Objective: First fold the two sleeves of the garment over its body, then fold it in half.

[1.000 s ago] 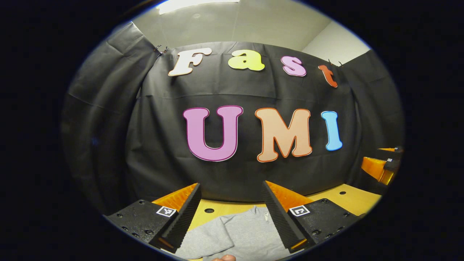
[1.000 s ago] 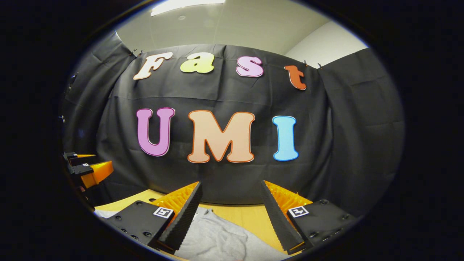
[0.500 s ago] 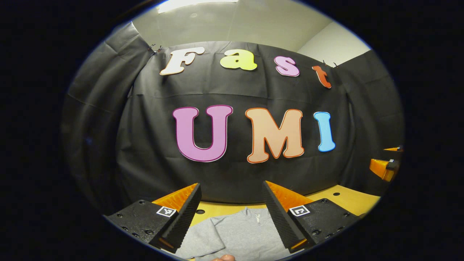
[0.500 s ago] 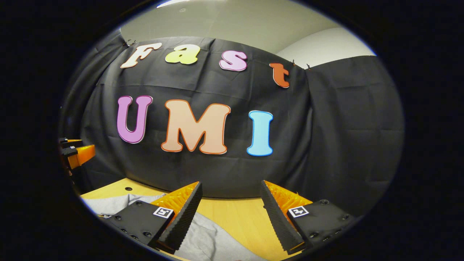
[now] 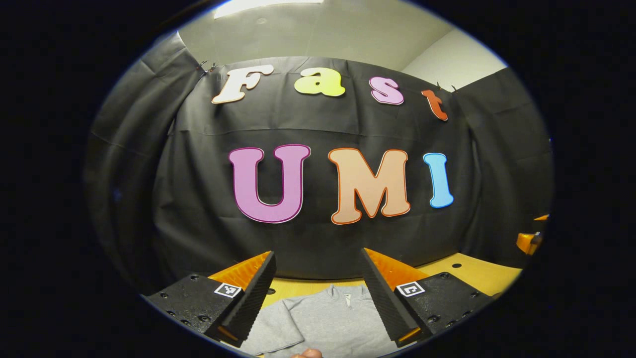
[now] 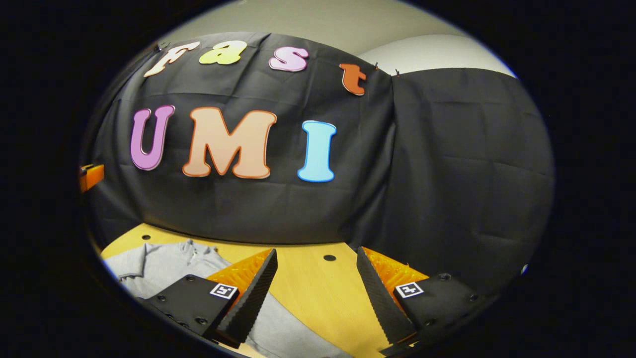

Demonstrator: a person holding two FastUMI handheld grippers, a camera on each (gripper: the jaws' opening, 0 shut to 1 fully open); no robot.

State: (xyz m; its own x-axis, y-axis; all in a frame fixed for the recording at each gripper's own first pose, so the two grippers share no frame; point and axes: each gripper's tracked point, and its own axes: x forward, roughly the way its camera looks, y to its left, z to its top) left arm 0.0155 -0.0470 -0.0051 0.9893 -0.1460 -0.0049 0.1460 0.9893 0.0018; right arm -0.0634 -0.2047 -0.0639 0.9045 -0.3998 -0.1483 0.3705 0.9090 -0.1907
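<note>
Left hand-held gripper [image 5: 318, 293], black bodies with orange wedge fingers faced in ribbed black pads: seen at the bottom of the left gripper view, jaws spread wide with a broad gap, nothing between them, raised above the tabletop. A fingertip of the person [image 5: 307, 353] shows at the very bottom edge.

Grey long-sleeved pullover garment [image 5: 323, 323], soft knit with short collar placket: lying flat on the table, below and just beyond the left gripper's fingers. Collar end points toward the back wall. One sleeve lies at the left of the body in the left gripper view.

Right hand-held gripper [image 6: 318, 293], same make: at the bottom of the right gripper view, jaws likewise wide apart and holding nothing, above the table. The garment [image 6: 164, 266] lies to the left of its fingers, part of it running under the left finger.

Light yellow wooden table with small dark round holes [image 6: 318, 298]: bare wood between and beyond the right gripper's fingers.

Black cloth booth wall [image 6: 447, 174]: hangs behind the table. Pale ceiling above it.
</note>
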